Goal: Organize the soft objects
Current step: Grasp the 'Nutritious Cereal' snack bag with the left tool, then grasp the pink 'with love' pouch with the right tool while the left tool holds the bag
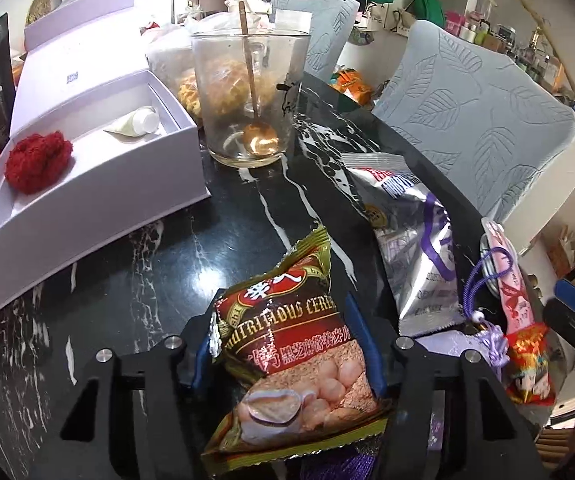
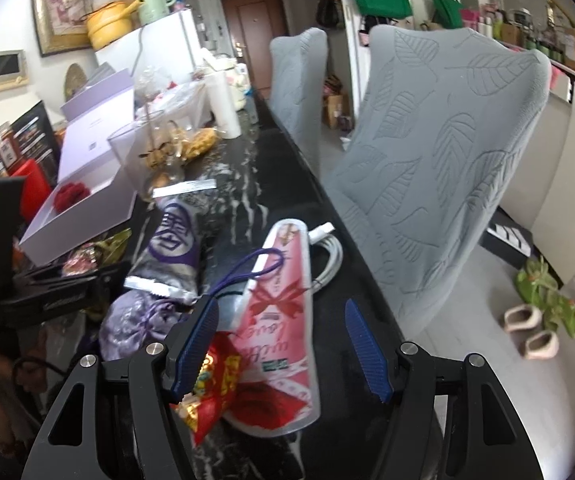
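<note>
While left tongs (image 1: 287, 344) clamp cereal packet (image 1: 299, 344), right tongs (image 2: 283, 352) agape

Both views are evenly and fairly brightly lit, seemingly by daylight. Strong fisheye bending is seen at the edges, with black vignetted corners. Glare is thrown off the glossy black table (image 1: 159, 280) and the silver packet (image 1: 415, 248). The pink pouch (image 2: 283, 320) is slightly smeared, perhaps by motion blur.

The cereal packet (image 1: 291, 364) reads, seemingly, "NUTRITIOUS CEREAL" above partly legible Chinese characters.
</note>
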A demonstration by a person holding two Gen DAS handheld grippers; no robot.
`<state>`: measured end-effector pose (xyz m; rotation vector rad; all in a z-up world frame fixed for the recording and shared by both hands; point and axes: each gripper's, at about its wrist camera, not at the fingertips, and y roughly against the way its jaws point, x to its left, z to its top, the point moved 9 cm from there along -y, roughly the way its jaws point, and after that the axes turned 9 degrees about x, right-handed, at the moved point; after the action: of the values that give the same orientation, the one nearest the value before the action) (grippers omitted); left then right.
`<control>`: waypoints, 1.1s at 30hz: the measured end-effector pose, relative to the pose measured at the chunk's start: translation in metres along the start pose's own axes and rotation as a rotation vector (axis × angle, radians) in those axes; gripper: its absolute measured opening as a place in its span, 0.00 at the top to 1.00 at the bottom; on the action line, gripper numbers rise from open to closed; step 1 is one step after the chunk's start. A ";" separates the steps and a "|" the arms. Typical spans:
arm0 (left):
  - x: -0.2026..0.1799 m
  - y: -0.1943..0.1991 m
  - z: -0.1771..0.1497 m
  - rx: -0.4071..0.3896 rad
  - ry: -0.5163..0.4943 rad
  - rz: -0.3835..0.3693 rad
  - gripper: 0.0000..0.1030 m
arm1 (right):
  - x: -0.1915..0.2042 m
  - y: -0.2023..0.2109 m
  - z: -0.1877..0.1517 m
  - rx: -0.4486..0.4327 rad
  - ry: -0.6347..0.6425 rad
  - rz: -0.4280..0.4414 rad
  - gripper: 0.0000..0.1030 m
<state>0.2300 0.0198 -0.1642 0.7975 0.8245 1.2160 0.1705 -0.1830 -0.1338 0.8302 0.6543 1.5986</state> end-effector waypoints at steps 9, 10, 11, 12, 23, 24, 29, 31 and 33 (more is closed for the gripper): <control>0.002 0.004 -0.006 0.014 0.009 -0.026 0.45 | 0.000 -0.030 0.001 0.136 -0.004 0.026 0.45; 0.003 0.004 -0.006 0.014 0.012 -0.027 0.45 | 0.002 -0.032 0.001 0.145 0.000 0.028 0.45; 0.003 0.004 -0.006 0.014 0.014 -0.028 0.45 | 0.005 -0.033 0.000 0.159 0.006 0.031 0.45; 0.004 0.005 -0.006 0.014 0.018 -0.028 0.45 | 0.007 -0.035 -0.001 0.168 0.008 0.032 0.45; 0.012 0.009 -0.007 0.013 0.046 -0.030 0.45 | 0.017 -0.038 -0.003 0.126 0.097 -0.087 0.66; 0.012 0.010 -0.007 0.010 0.048 -0.030 0.45 | 0.017 -0.037 -0.002 0.118 0.099 -0.093 0.67; 0.012 0.018 -0.007 -0.013 0.044 -0.030 0.45 | 0.024 -0.032 0.002 0.087 0.110 -0.082 0.75; 0.011 0.024 -0.008 -0.026 0.036 -0.026 0.45 | 0.026 -0.031 0.002 0.078 0.118 -0.080 0.77; 0.010 0.029 -0.008 -0.036 0.035 -0.032 0.45 | 0.028 -0.028 0.004 0.062 0.125 -0.075 0.77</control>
<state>0.2115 0.0353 -0.1441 0.7326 0.8388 1.2159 0.1877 -0.1501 -0.1490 0.7468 0.8179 1.5779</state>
